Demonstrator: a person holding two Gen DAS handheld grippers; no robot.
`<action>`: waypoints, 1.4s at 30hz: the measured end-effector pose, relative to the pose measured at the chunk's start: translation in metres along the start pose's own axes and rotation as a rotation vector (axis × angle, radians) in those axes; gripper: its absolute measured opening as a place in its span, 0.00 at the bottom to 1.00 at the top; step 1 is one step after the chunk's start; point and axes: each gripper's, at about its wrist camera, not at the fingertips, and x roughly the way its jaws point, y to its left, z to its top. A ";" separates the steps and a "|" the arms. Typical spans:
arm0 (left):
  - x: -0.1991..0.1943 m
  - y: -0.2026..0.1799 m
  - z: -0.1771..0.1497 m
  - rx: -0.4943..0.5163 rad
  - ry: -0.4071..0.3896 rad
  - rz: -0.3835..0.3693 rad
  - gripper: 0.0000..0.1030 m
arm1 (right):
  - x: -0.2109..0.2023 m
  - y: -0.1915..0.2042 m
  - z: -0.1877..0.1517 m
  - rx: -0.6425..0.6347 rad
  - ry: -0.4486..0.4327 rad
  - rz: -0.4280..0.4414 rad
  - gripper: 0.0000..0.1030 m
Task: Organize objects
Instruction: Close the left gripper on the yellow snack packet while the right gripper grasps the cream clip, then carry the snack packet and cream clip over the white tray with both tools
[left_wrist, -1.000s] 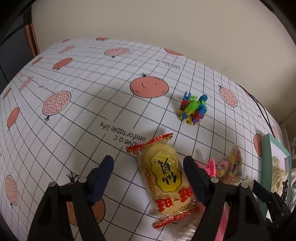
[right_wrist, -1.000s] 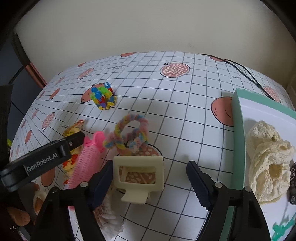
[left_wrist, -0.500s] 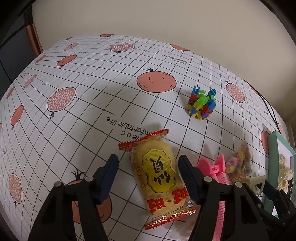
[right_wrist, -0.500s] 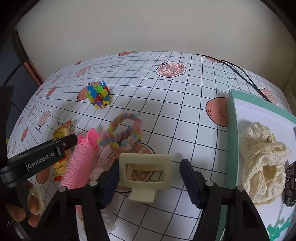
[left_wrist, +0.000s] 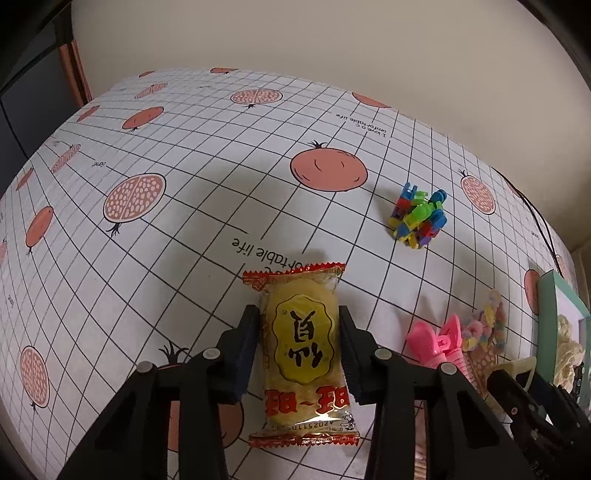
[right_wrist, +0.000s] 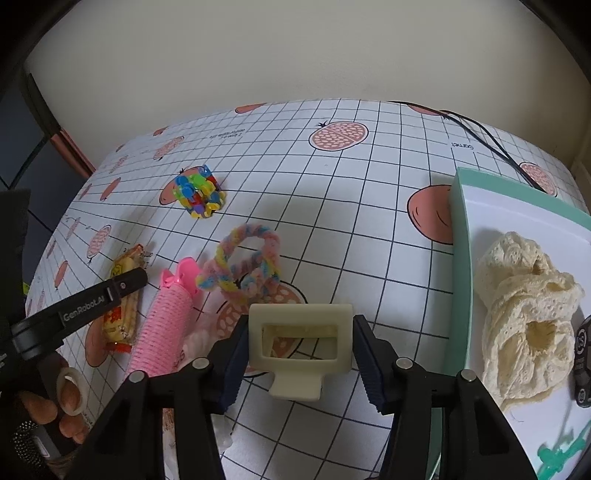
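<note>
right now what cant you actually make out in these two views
- White soft item, right wrist view: mostly hidden by the pink hair roller and right gripper; identity unclear.
- Black round item in the tray, right wrist view: cut off by the edge.
- Snack packet, left wrist view: small print unreadable; left gripper covers its sides.

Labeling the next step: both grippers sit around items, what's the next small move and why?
Probably lift both straight up. The left gripper has its jaws against the yellow snack packet, and the right gripper pinches the cream plastic hair claw; the teal-rimmed white tray lies to the right.
</note>
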 end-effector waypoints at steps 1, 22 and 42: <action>0.000 0.000 -0.001 0.002 -0.001 -0.001 0.41 | 0.000 0.000 0.000 -0.003 0.001 0.000 0.54; -0.007 0.001 -0.010 -0.073 0.037 -0.010 0.39 | -0.031 -0.024 0.009 0.088 -0.022 0.094 0.54; -0.066 -0.042 0.007 0.012 -0.124 -0.086 0.39 | -0.120 -0.066 0.027 0.076 -0.206 0.065 0.54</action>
